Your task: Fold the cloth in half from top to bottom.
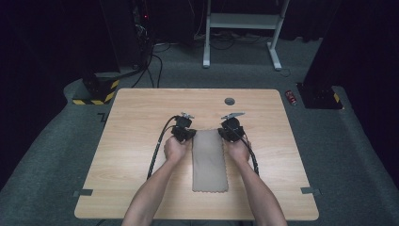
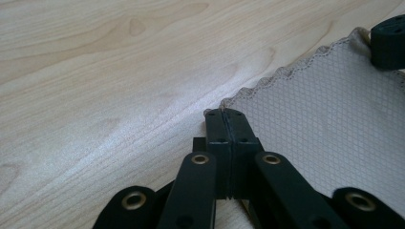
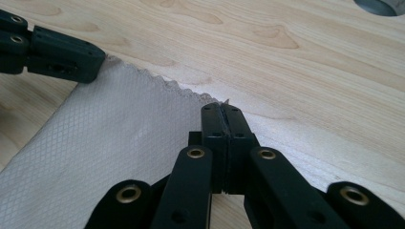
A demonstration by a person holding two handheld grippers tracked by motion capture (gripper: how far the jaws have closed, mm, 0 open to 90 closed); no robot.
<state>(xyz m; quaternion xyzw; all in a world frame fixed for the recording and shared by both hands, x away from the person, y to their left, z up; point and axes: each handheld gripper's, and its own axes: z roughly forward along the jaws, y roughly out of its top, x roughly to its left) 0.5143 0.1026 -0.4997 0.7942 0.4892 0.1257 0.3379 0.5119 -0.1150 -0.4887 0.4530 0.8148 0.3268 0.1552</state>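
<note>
Both claws pinch the far corners of the cloth

Left claw is fully closed on the far left corner of the cloth, and right claw is fully closed on the far right corner, each biting only the scalloped hem, so the two corners can be lifted together without bunching. That cloth is a narrow folded strip lying flat on the middle of the wooden surface, its long sides running away from the person. Each hand sits just beside the cloth, one at each side, probably to fold the far edge back toward the near edge
</note>
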